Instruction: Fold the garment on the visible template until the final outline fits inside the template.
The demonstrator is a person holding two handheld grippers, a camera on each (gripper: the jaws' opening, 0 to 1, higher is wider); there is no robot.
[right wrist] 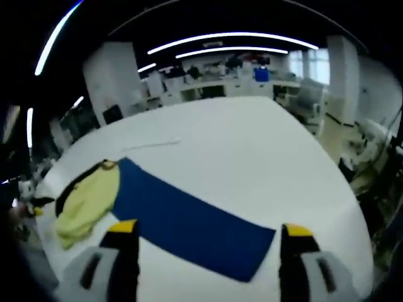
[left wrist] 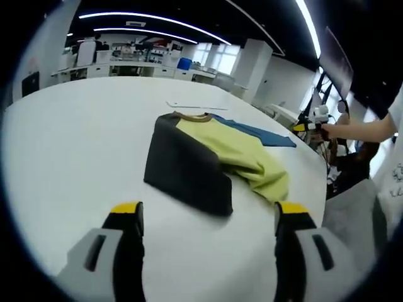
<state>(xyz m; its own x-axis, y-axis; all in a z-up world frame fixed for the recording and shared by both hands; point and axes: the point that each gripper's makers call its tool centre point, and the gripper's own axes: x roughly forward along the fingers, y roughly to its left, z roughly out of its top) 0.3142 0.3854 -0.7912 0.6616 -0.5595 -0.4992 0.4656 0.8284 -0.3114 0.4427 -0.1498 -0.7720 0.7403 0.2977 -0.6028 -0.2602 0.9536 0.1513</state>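
Yellow-and-dark garment (left wrist: 208, 157) lies bunched on the white worktop (left wrist: 75, 138), partly over the blue template (right wrist: 189, 223). Left gripper (left wrist: 208, 217) hovers just short of it, jaws spread, empty. Right gripper (right wrist: 208, 238) hangs above the template, jaws spread too.

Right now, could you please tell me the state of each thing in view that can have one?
Garment: folded into a loose bundle, lying partly on the template.
Template: flat on the table, mostly uncovered.
Left gripper: open, holding nothing.
Right gripper: open, holding nothing.
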